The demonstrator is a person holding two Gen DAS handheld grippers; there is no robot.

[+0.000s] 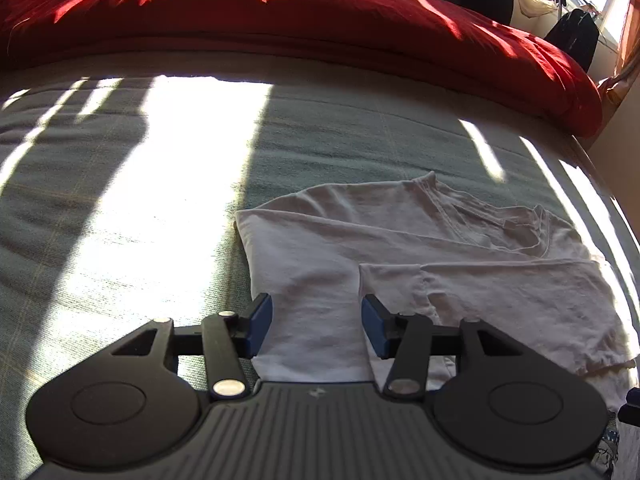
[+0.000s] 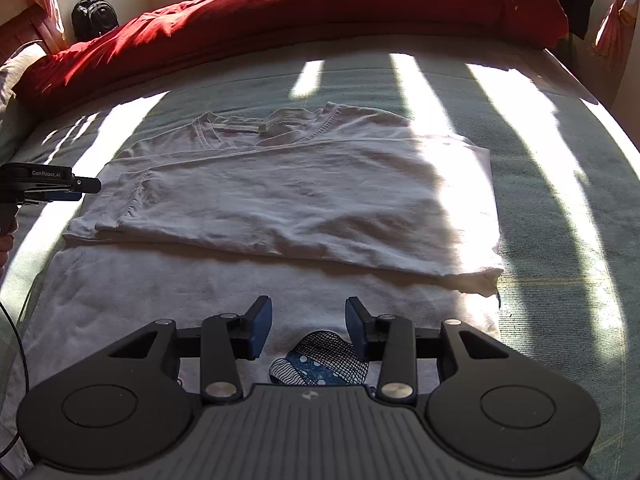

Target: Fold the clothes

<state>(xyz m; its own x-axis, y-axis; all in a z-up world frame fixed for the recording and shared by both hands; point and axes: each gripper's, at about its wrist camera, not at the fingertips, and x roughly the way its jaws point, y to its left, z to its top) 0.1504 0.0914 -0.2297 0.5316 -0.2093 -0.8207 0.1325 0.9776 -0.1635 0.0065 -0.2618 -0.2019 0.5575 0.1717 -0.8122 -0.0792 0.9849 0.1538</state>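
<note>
Left claw (image 1: 316,326): spread, gripping nothing, over the T-shirt's side edge
Right claw (image 2: 309,326): spread, empty, above the printed hem
White T-shirt (image 2: 280,200): partly folded, flat on the bed (image 2: 560,240)
Red duvet (image 2: 320,4): bunched beyond

T-shirt (image 2: 280,184) lies folded on bed (image 2: 560,240), duvet (image 2: 320,4) behind it, left claw (image 2: 60,191) at shirt's left.

The left wrist view looks steeply down from close above the bed (image 1: 340,128), over the left edge of the white T-shirt (image 1: 400,248), facing the red duvet (image 1: 280,8) at the far side. The right wrist view sits close over the shirt's near hem, facing the same way. Both share the shirt, bed and duvet; the right view catches the left gripper (image 2: 76,190) at its left edge.
</note>
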